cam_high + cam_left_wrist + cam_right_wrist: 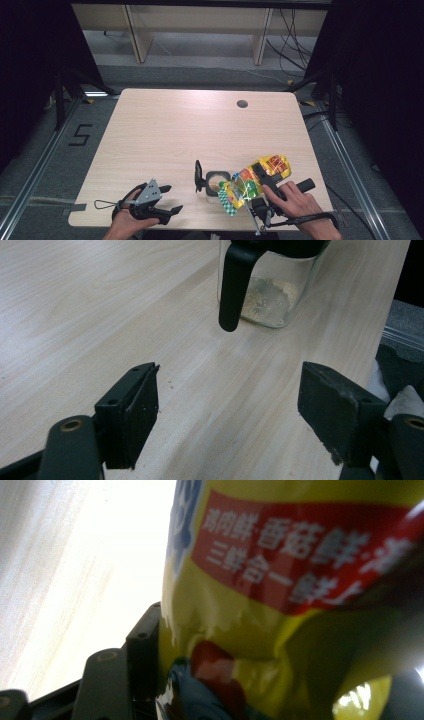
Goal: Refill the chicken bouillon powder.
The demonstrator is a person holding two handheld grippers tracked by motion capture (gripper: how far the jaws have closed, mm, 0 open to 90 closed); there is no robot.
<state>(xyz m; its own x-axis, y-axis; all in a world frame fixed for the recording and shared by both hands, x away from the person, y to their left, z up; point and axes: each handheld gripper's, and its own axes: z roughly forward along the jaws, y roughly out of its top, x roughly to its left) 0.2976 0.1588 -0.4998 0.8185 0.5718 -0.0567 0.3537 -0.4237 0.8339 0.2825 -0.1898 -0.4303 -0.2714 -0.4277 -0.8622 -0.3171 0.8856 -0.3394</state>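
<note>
Clear jar (pixel 216 183) near the table's (pixel 165 135) front edge, black lid flipped up at its left, pale powder thin across the bottom (pixel 265 300); yellow seasoning bag (pixel 252 181) tilted with its torn mouth just over the jar's right rim, clamped in the right gripper (pixel 257 187); left gripper (pixel 167 199) released, jaws wide apart and bare, well left of the jar; bag's contents hidden; right jaw buried behind the bag in the right gripper view; jar's top cut off in the left gripper view.

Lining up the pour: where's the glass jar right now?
High view: the glass jar stands near the table's front edge, right of centre, lid open, directly left of the yellow bag in the right tongs.
</note>
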